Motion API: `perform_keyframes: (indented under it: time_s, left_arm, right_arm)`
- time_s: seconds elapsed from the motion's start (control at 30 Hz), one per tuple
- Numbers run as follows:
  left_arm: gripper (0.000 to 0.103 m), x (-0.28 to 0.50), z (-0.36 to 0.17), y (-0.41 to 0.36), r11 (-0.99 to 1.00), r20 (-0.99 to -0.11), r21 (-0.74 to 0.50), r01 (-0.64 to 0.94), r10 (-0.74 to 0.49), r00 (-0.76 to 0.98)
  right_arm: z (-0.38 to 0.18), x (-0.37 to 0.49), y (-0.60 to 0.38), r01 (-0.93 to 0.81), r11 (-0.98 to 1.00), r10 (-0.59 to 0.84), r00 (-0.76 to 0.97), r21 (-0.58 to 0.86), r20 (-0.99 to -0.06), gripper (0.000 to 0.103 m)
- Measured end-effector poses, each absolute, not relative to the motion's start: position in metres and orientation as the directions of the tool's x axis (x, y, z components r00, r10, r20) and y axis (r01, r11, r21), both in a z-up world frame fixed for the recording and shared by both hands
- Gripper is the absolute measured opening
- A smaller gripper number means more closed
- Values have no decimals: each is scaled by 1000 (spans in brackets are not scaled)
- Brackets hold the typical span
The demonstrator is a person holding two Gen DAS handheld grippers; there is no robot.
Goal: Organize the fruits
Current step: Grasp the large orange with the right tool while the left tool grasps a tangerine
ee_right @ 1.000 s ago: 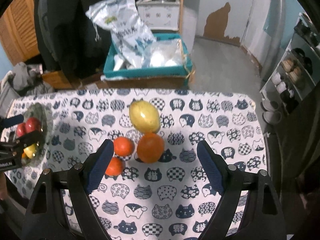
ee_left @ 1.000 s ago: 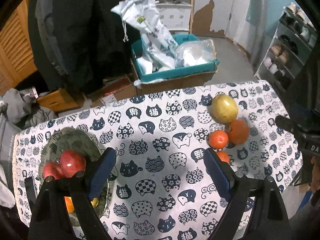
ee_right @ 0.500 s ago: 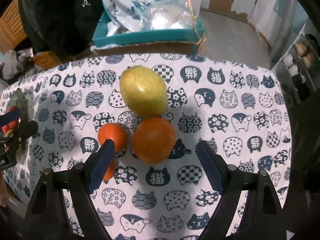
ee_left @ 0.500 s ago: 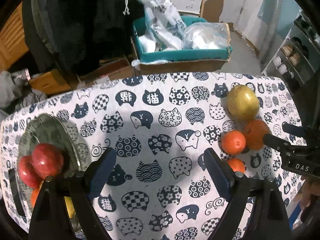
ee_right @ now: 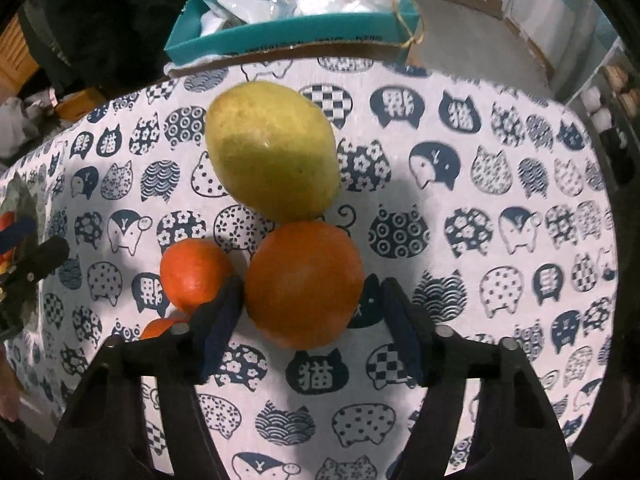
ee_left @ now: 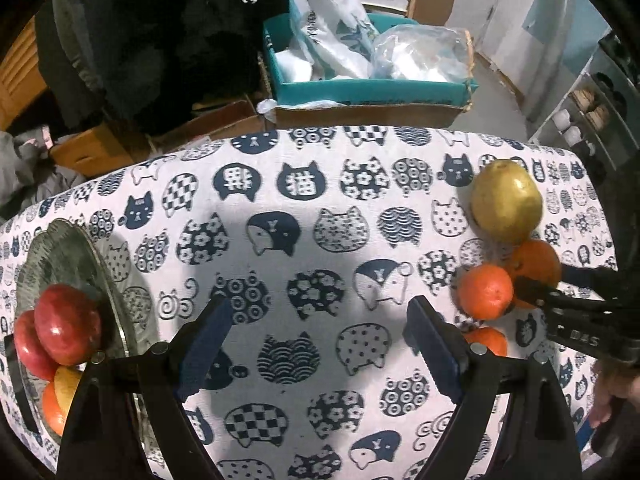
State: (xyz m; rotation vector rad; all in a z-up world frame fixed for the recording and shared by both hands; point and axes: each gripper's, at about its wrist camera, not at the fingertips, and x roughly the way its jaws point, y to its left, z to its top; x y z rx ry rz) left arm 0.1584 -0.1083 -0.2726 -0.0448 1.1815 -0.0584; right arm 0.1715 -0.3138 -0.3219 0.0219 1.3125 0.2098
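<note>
the right tongs (ee_right: 312,312) have just been closing around the big orange (ee_right: 304,284), which sits on the cat-print surface (ee_right: 500,184) touching the yellow-green fruit (ee_right: 272,152) behind it and the smaller orange (ee_right: 194,274) at its left. the left pad looks pressed to the orange's flank; the right pad seems just apart from it, so i read this as a grip not yet seated. to do it well, i judge the pads should meet the fruit across its widest part, squeezing only enough to stop it rolling, then lift straight up so the neighbours are not nudged off toward the edge. the left pad is wedged in the narrow gap beside the smaller orange, which could get pinched or pushed.

the left tongs (ee_left: 316,344) hang released over bare cloth, nothing between them, with the glass plate (ee_left: 80,252) of red apples (ee_left: 66,328) at their left, the likely place for the orange.

hard to make out: a third small orange (ee_left: 486,340) is mostly hidden behind the tongs in both views. the plate's near side is cut off by the frame, so how much room is left there is unclear. whether the right pad truly touches, i cannot tell.
</note>
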Motion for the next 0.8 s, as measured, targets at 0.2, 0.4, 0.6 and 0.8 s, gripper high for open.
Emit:
perform_keyframes:
  time_s: [0.2, 0.4, 0.6, 0.8]
  left_arm:
    - [90, 151, -272, -124, 993, -924, -84, 80, -107, 367]
    - [90, 146, -276, -141, 988, -926, -101, 116, -136, 353]
    - [90, 137, -280, -169, 977, -928, -110, 183, -167, 333]
    - [90, 128, -289, -194, 966, -935, -105, 237, -177, 306]
  right_arm:
    - [-320, 165, -318, -131, 982, 167, 271, 135, -948, 57]
    - [-308, 148, -334, -109, 990, 124, 304, 95, -944, 56]
    - [-293, 131, -350, -91, 993, 97, 335, 70, -937, 56]
    - [-284, 114, -365, -59, 994, 102, 354, 87, -930, 56]
